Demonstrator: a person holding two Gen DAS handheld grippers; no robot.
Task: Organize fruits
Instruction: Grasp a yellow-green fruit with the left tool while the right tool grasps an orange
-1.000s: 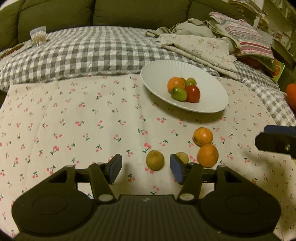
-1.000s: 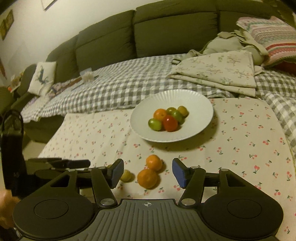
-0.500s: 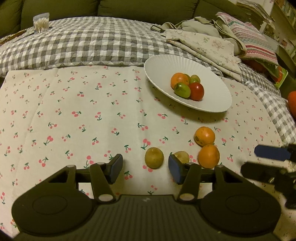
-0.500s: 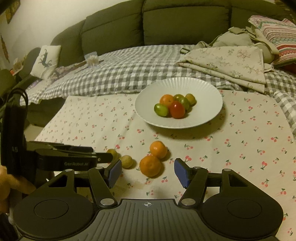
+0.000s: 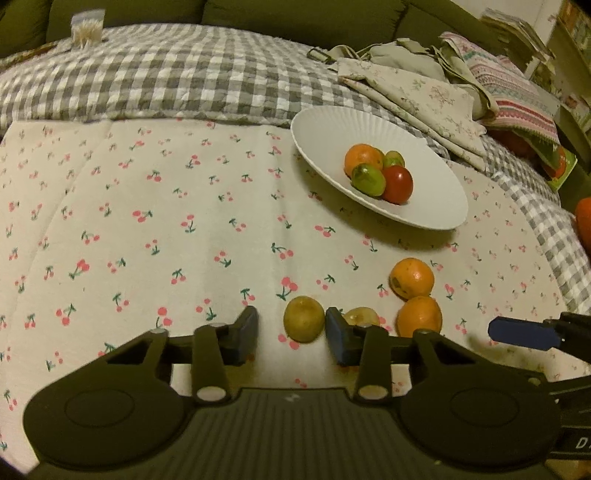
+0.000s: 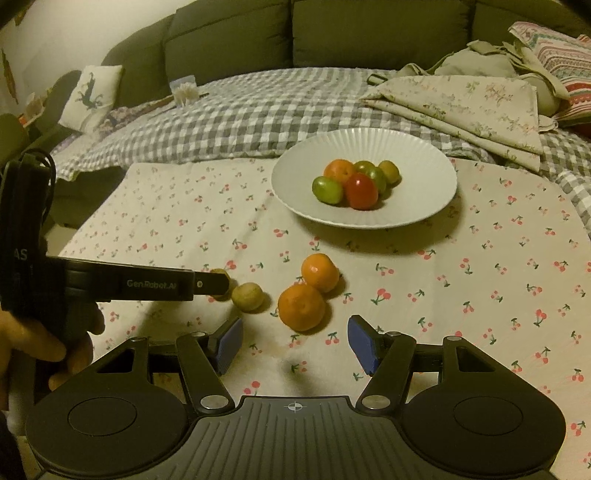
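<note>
Fruit lies in two groups on the cherry-print cloth (image 5: 155, 206): a white plate (image 6: 417, 162) near the cloth's far edge holds a red fruit (image 6: 362, 191), an orange (image 6: 339, 170) and several green and yellow ones, and four loose pieces sit toward the near edge. Your left gripper (image 5: 291, 334) is low over the cloth with its jaws closing around a yellow-brown fruit (image 5: 303, 324); that fruit sits between the blue pads, close against the right-hand pad with a gap on the other side, so nothing is clamped yet. A second yellow fruit (image 5: 360, 316) lies just outside that right-hand pad, partly hidden by it. Beside it, two oranges touch each other, the near one (image 6: 301, 306) larger in view than the far one (image 6: 320, 272). Your right gripper (image 6: 294, 345) hangs just short of the near orange, jaws released and holding nothing, with bare cloth between the pads. In the right wrist view, your hand (image 6: 40, 339) grips the left tool's handle at the left edge. A checked quilt (image 6: 236, 118) lies beyond the cloth, with folded linens (image 6: 465, 107) at its right and a sofa (image 6: 332, 33) behind.
</note>
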